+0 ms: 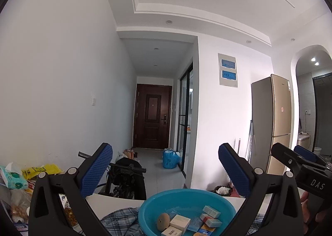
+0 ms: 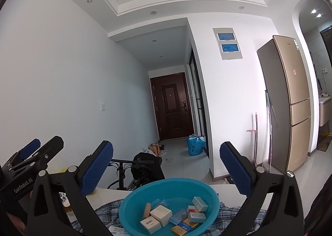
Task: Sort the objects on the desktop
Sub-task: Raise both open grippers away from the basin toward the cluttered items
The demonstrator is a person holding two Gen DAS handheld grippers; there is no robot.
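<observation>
Both claws are held raised and spread wide with nothing between the pads: left gripper [image 1: 166, 170], right gripper [image 2: 166, 170]. Below and ahead of each, the blue basin [image 2: 132, 198] is seen on the checked cloth [image 2: 108, 213], small boxes [image 2: 160, 215] inside. Neither claw is judged clearly nearer; both point outward, well above.

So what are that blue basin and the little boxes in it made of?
The blue basin looks like moulded plastic: an even colour with a soft sheen on its smooth rim. The small boxes look like printed cardboard cartons, matte, with sharp folded edges and a barcode on one. What is inside them can't be seen.
</observation>
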